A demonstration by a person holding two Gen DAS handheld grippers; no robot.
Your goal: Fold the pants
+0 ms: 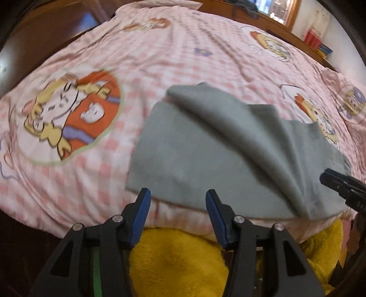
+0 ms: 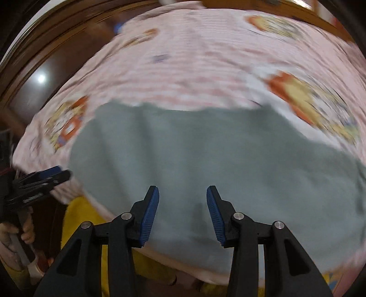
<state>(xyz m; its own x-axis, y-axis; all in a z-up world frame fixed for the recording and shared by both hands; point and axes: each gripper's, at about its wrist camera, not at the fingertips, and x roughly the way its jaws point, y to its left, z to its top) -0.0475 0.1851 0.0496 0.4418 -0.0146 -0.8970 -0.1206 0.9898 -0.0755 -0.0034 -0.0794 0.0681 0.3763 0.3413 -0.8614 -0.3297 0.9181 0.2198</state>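
The grey pants [image 1: 205,146] lie folded on the pink checked bedcover [image 1: 160,57], near its front edge, with a raised crease running across the top layer. My left gripper [image 1: 178,194] hovers open over the near left corner of the cloth, nothing between its blue pads. In the right wrist view the pants [image 2: 205,160] fill the middle, blurred by motion. My right gripper [image 2: 182,190] stands open above their near edge, holding nothing. Each gripper shows in the other's view: the right gripper [image 1: 343,185] at the far right, the left gripper [image 2: 41,180] at the far left.
A yellow fluffy fabric [image 1: 178,258] lies below the bed's front edge. A wooden headboard and shelf [image 1: 270,16] run along the far side. Dark floor [image 1: 29,41] lies left of the bed. A hand [image 2: 25,230] holds the left gripper's handle.
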